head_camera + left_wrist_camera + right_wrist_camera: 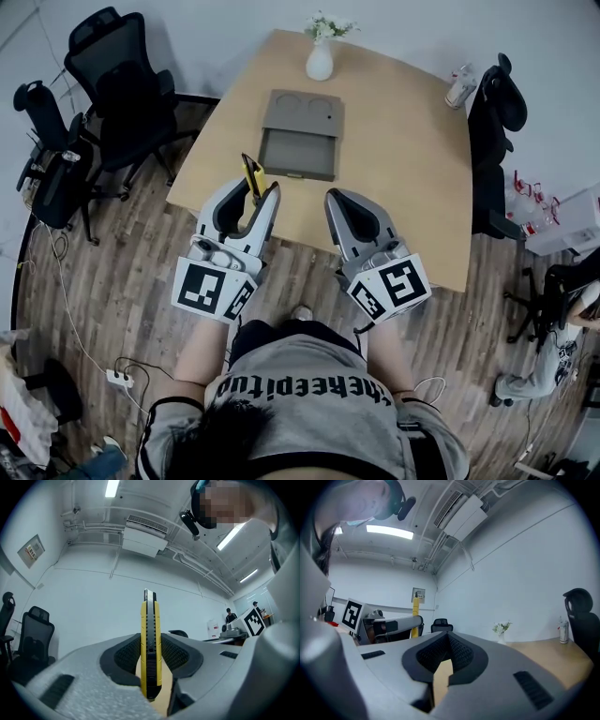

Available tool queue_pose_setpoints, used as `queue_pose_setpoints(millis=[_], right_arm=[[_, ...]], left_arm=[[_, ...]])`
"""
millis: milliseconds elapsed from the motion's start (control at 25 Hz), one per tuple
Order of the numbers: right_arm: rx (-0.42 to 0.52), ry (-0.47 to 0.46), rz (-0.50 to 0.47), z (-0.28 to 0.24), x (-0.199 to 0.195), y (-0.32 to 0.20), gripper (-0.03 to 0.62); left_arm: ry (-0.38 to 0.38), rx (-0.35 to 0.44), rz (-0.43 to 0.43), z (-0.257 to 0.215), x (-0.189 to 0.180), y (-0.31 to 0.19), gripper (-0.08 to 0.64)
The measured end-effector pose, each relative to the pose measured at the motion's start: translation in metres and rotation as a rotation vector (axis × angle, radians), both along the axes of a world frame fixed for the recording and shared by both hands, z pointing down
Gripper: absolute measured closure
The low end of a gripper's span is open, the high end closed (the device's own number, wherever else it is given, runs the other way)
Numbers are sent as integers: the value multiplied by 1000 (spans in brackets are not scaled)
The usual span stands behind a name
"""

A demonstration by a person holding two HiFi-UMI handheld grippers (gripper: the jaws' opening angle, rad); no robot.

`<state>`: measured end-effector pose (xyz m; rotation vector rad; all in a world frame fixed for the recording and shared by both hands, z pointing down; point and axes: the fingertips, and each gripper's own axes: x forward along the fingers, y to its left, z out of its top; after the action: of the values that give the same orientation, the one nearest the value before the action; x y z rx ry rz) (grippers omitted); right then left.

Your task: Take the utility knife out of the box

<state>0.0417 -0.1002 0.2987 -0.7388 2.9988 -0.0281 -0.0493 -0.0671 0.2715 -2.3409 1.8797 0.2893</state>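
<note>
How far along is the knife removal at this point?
Done: the utility knife is out of the open box, which sits farther back on the table. In hand: the left gripper is clamped on the knife; the right gripper is shut and empty. Left: probably only setting it down.
</note>
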Motion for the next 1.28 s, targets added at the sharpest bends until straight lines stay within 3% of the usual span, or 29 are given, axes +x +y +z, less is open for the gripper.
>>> queue_pose_setpoints(millis=[560, 1280], right_arm=[[-42, -3, -16, 13, -3, -31, 586], [-52, 0, 94, 10, -55, -94, 586]], left_arm=[[0, -53, -13, 17, -2, -28, 420], [-10, -66, 119, 16, -51, -102, 420]])
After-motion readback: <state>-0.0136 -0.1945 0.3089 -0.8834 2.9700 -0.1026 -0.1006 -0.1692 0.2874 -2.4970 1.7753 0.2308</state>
